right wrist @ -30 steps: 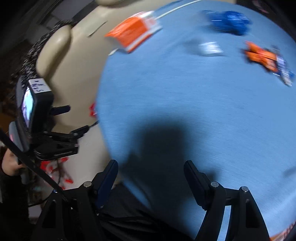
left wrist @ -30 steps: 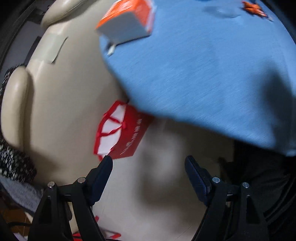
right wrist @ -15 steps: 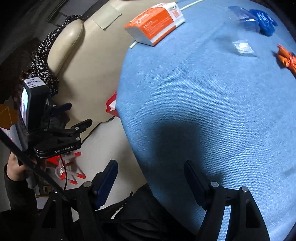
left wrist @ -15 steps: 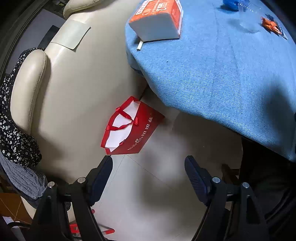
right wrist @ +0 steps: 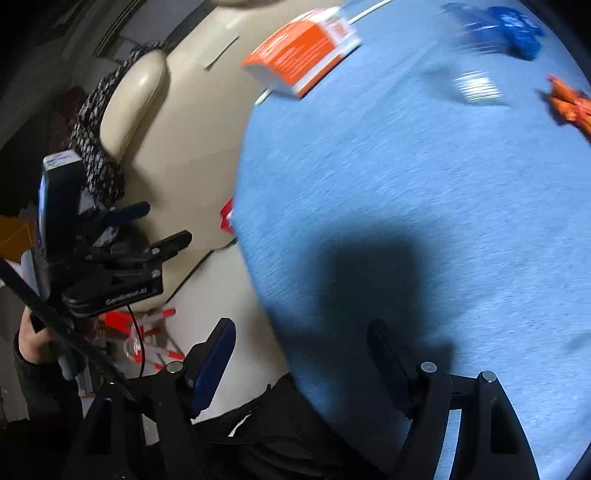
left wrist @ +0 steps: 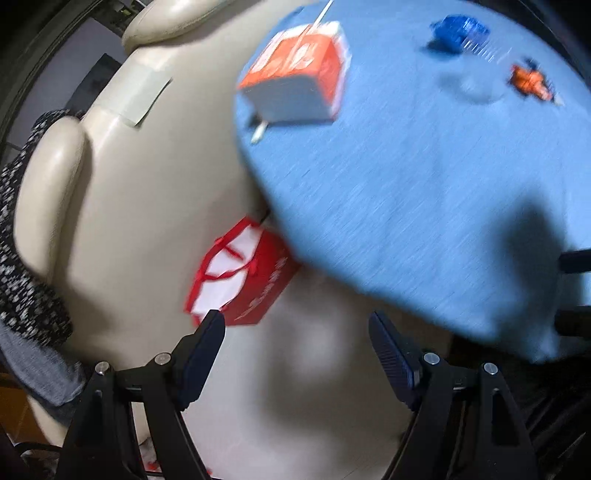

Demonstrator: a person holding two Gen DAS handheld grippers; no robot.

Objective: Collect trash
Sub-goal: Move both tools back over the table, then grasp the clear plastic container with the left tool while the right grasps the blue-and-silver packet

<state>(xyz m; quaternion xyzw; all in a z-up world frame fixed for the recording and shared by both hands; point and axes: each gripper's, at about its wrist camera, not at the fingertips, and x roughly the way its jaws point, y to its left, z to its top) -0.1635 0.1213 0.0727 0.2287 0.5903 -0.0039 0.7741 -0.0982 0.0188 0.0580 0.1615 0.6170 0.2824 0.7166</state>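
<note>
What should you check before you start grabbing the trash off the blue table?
1. Left gripper open and holding nothing: ok.
2. Right gripper open and holding nothing: ok.
3. Red bag open at the top, on the floor by the table edge: ok.
4. Trash in sight on the blue tablecloth: orange wrapper, blue wrapper, clear plastic piece: ok.
5. Either gripper near any trash: not ok, all of it lies at the far side.
6. Sharp view: not ok, both pictures are blurred.
</note>
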